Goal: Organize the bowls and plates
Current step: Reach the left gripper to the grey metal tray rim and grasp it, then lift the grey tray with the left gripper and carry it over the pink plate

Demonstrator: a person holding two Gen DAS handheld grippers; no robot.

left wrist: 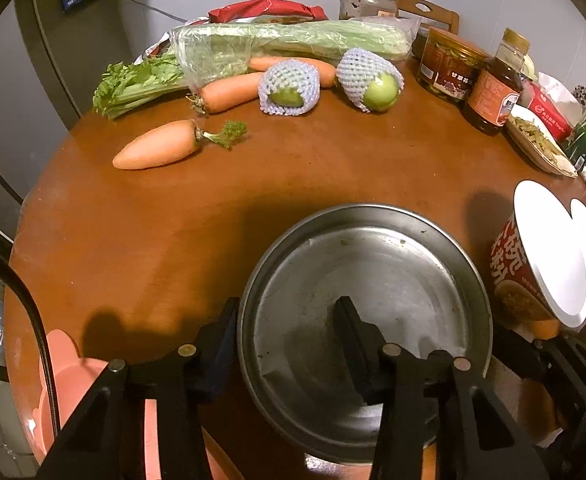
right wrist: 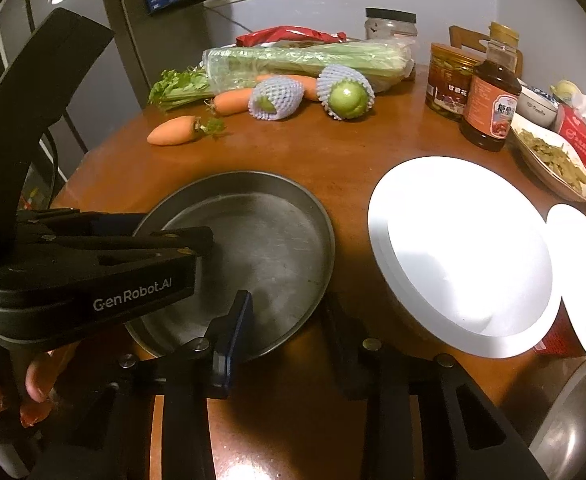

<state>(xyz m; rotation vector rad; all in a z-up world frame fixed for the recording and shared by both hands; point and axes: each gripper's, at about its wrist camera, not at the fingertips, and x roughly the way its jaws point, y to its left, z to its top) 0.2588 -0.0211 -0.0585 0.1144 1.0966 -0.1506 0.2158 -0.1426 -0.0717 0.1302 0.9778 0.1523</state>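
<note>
While both tools grip it, the steel pan (right wrist: 261,248) sits low on the round brown table (left wrist: 333,168), near the front edge. Left tool (left wrist: 289,344) straddles the pan's left rim, one finger outside, one inside, closed down narrow on it. Right tool (right wrist: 289,324) straddles the pan's near right rim the same way, blue pad inside, other finger outside, also narrow on the rim. No earlier shot to compare.

Right of the pan: big white plate (right wrist: 461,256) tilted on a red noodle cup (left wrist: 513,276), close to the pan, crowding its right side. Smaller white plate (right wrist: 585,280) just beyond, overlapping. Steel bowl (right wrist: 577,420) at the bottom right corner, partly cut off.

Far side, well apart from the pan: bagged celery (left wrist: 285,46), three carrots, nearest one (left wrist: 157,146) lying alone, two green fruits in foam nets (left wrist: 289,88) (left wrist: 369,80). Right rear: jar (left wrist: 449,66), sauce bottle (left wrist: 493,88), dish of pickled greens (left wrist: 541,144), red packet (left wrist: 549,114).

Pink object (left wrist: 73,384) off the table's left edge, unclear what. Fingers (right wrist: 41,376) on the left tool's handle.
</note>
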